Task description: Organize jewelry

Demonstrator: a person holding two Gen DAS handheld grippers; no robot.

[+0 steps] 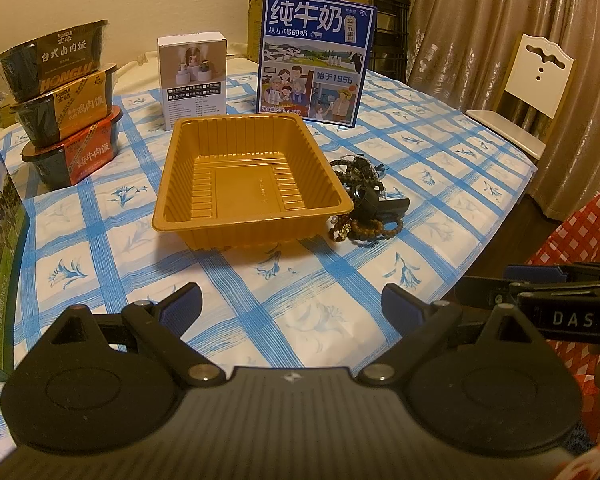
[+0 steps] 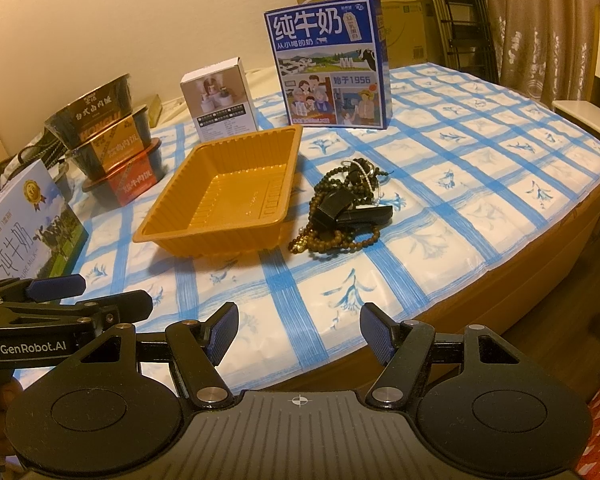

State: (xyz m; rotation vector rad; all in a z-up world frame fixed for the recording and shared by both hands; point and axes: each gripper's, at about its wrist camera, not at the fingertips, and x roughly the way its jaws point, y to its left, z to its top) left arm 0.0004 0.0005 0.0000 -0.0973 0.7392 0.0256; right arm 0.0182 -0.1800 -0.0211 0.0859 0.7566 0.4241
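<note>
An empty orange plastic tray stands mid-table; it also shows in the right wrist view. Just right of it lies a pile of jewelry: dark and brown bead bracelets, a pearl strand and black clips, also in the right wrist view. My left gripper is open and empty, low over the table's near edge, short of the tray. My right gripper is open and empty near the front edge, short of the pile. Each gripper shows at the other view's edge.
Three stacked instant-rice bowls stand at the left. A small white box and a blue milk carton stand behind the tray. Another milk box sits at the near left. A white chair stands at the right.
</note>
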